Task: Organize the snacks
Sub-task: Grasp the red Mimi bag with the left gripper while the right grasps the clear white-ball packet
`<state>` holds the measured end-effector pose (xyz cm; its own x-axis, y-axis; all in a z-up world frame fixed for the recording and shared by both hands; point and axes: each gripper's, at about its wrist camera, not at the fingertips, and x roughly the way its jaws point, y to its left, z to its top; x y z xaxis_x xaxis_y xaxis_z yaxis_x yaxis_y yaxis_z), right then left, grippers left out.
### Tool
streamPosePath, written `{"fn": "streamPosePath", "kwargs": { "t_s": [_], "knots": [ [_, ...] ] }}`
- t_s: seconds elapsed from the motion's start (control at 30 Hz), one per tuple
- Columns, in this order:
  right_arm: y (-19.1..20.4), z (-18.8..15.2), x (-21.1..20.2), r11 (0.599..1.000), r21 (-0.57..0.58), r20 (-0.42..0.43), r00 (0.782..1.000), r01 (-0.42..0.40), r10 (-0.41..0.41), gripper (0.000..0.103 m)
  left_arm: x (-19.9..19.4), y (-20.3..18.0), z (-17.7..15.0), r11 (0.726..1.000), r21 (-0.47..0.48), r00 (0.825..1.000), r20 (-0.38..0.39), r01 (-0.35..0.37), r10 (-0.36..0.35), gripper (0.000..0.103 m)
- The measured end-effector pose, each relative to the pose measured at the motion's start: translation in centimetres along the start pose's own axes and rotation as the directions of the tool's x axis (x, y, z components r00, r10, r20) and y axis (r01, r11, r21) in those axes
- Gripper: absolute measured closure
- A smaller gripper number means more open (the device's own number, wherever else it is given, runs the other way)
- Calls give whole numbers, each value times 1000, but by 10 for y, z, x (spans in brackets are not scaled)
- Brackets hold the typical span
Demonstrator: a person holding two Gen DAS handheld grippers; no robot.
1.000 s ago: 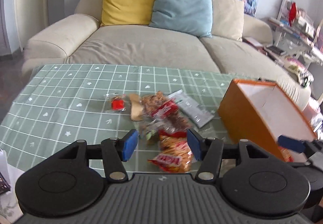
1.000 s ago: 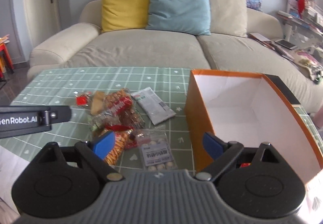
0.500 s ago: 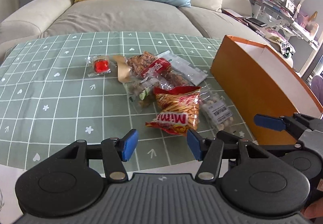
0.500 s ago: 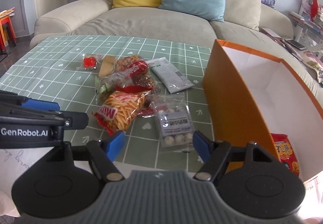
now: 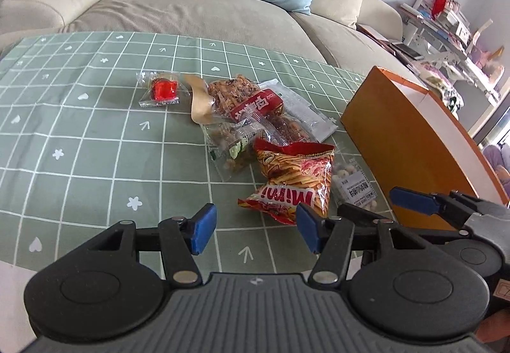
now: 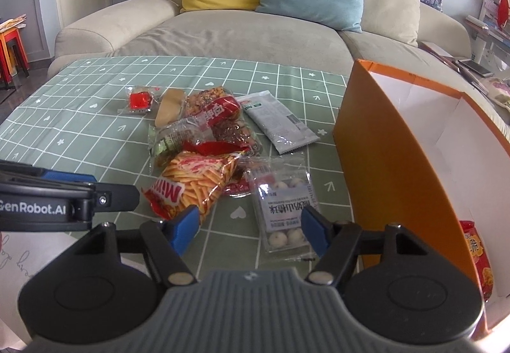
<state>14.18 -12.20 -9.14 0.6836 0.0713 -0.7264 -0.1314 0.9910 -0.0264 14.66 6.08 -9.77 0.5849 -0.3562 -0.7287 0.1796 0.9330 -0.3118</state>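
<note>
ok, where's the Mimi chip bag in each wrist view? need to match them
Left wrist: Mimi chip bag sits right of centre, just past the left claw's right fingertip.
Right wrist: the bag sits left of centre, just past the right claw's left fingertip.
Shared landmark: orange box, at the right in both.

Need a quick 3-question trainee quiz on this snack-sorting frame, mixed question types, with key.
1. True or false: the orange box already has a red snack packet inside it.
2. Multiple choice: the clear pack of white balls lies A) inside the box, B) on the green tablecloth between the Mimi chip bag and the box, C) on the sofa.
3. Fill in: neither the left gripper nor the right gripper holds a snack; the jaws of both are ____.

Key: 1 true; 2 B; 3 open.
</note>
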Motion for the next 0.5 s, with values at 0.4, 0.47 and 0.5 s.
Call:
{"fn": "streamPosePath", "kwargs": {
  "t_s": [0.4, 0.47, 0.5],
  "knots": [
    [-19, 7, 29, 999, -34, -31, 999, 41, -42, 33, 28, -21, 21, 995, 53, 996, -46, 85, -82, 20],
    [-26, 6, 37, 999, -27, -46, 998, 36, -37, 33, 37, -27, 22, 995, 73, 996, -62, 73, -68, 20],
    [-29, 6, 40, 999, -22, -52, 998, 36, -37, 32, 41, -30, 23, 994, 82, 995, -73, 70, -64, 20]
  ]
}}
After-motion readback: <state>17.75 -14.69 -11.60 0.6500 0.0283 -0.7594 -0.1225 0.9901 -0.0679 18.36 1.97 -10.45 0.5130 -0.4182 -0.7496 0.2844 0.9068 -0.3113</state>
